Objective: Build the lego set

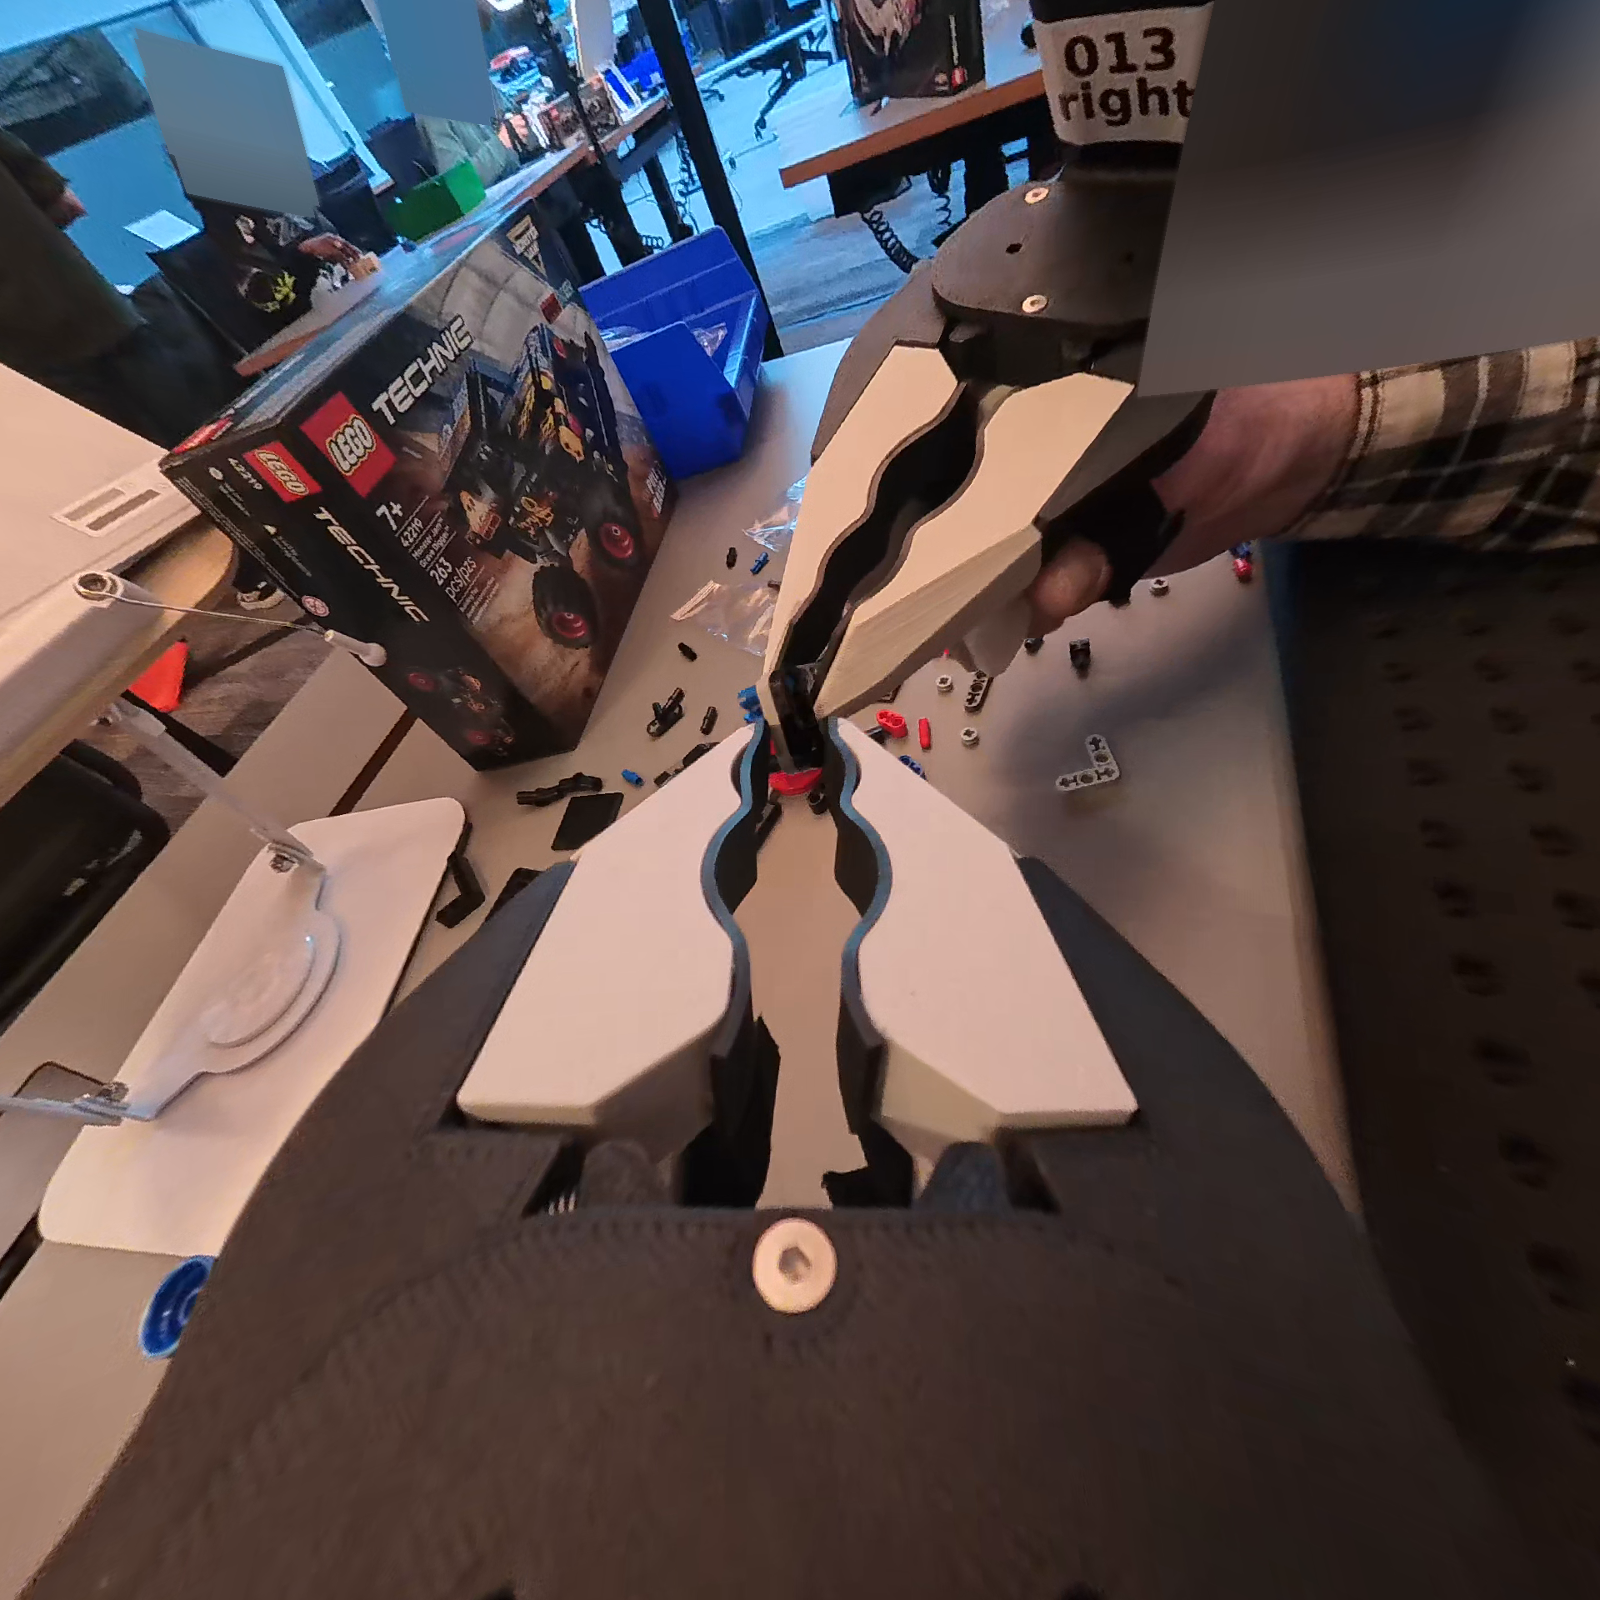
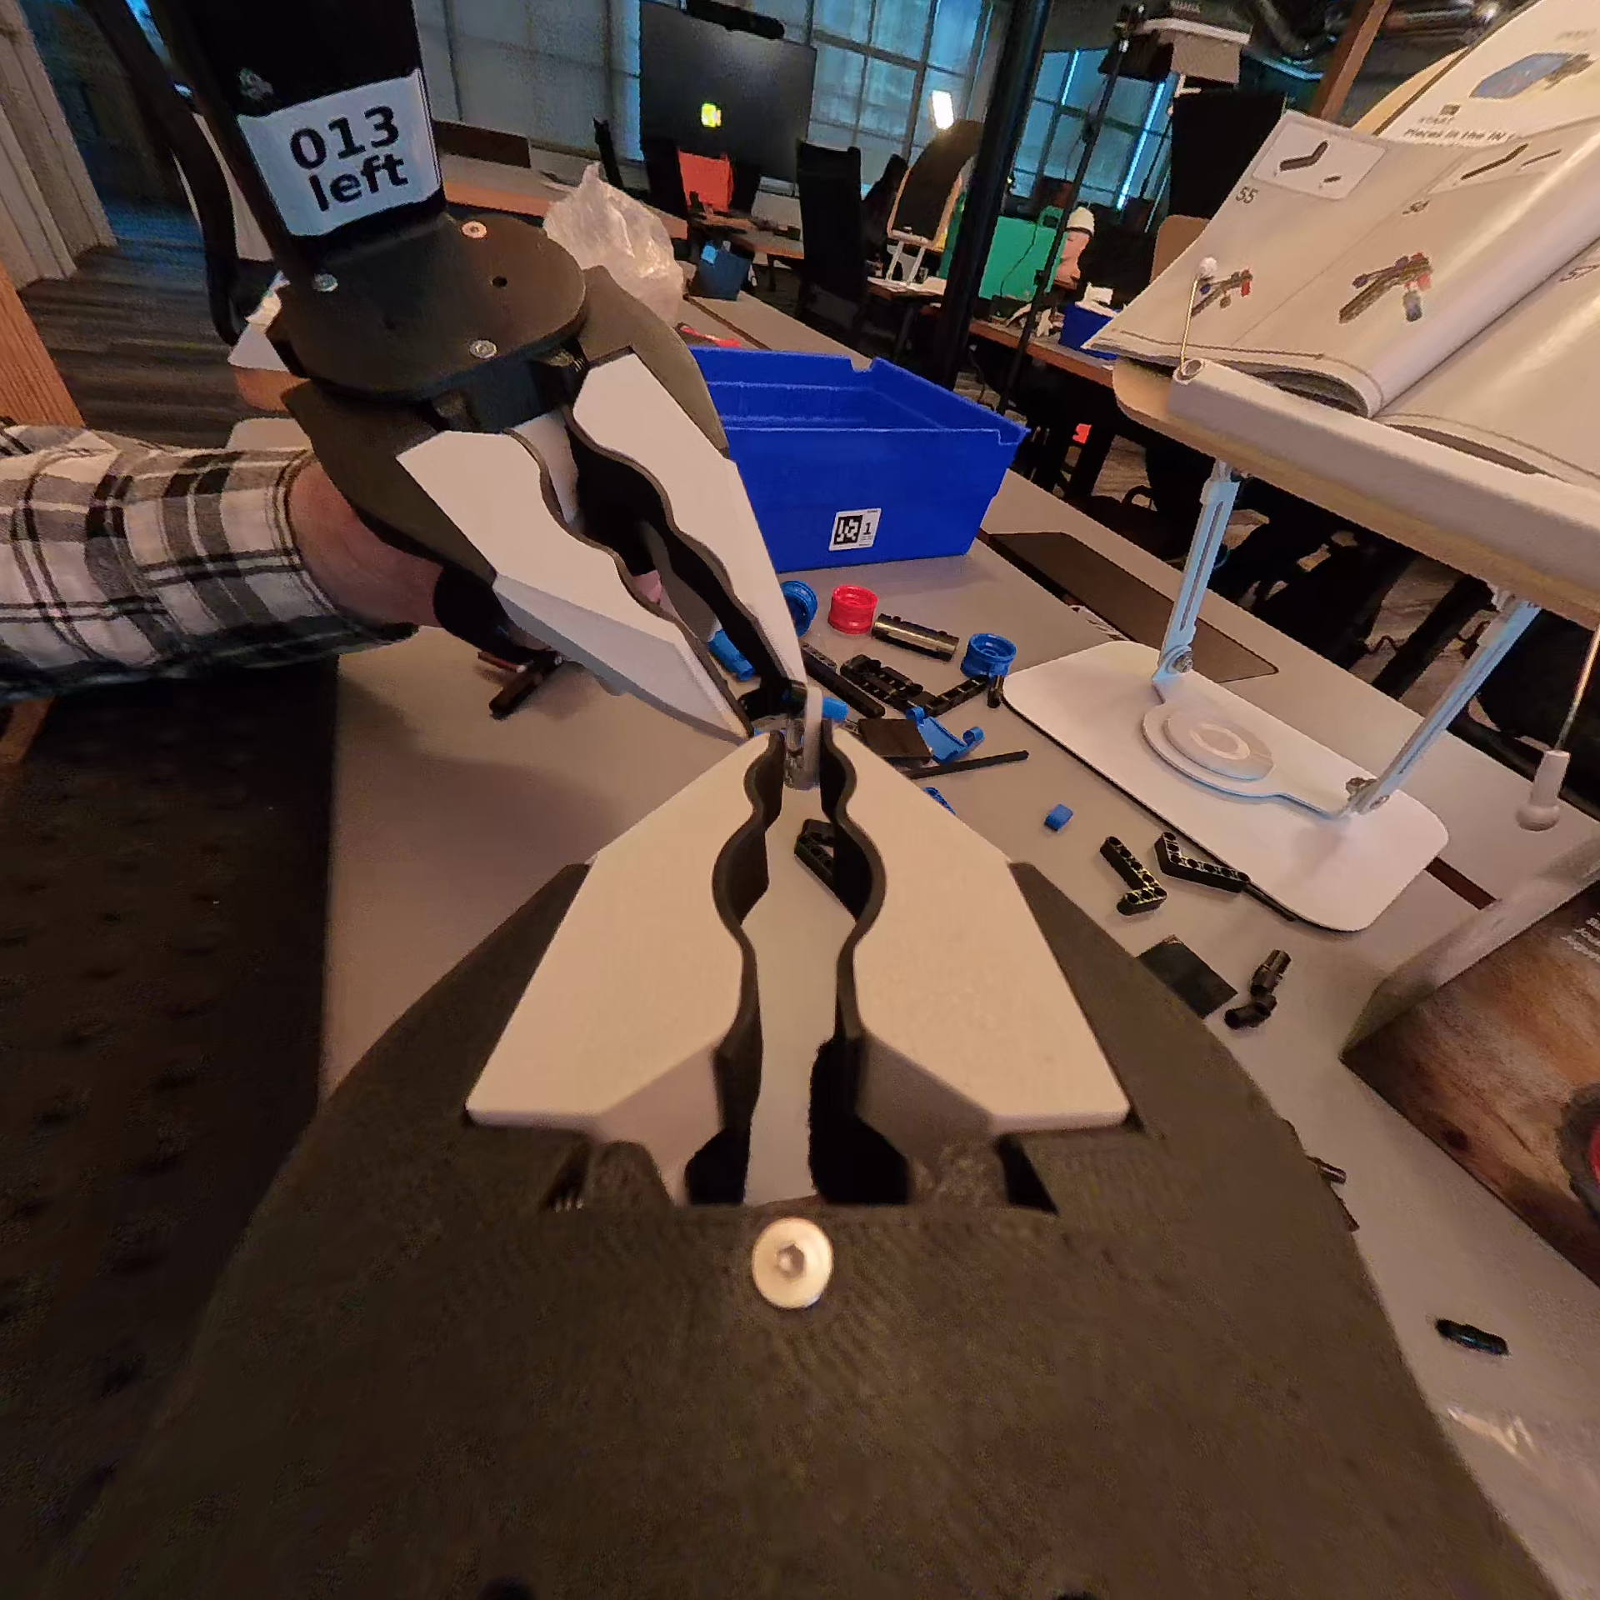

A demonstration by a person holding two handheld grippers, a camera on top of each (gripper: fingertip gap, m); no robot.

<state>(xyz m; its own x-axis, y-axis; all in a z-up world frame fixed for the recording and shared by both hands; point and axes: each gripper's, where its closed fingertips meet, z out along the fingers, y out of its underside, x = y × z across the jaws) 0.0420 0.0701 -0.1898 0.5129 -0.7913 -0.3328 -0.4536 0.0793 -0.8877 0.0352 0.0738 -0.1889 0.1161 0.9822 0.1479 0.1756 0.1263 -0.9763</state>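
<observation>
Each camera sits just behind its own gripper, looking forward and down along the fingers, close above the grey table point(image 1: 1151, 866). The two views face each other: each shows the opposite gripper's tips meeting its own, and both share the blue bin point(image 2: 866, 450) and the scattered parts.

On the desk point(image 1: 1125, 909), loose pieces point(image 1: 1087, 766) lie before the box point(image 1: 450, 537), the bin point(image 1: 684, 346) behind it, the book stand point(image 2: 1229, 762) beside.

Loose lego pieces point(image 2: 900, 684) before blue bin point(image 2: 857, 459)
</observation>
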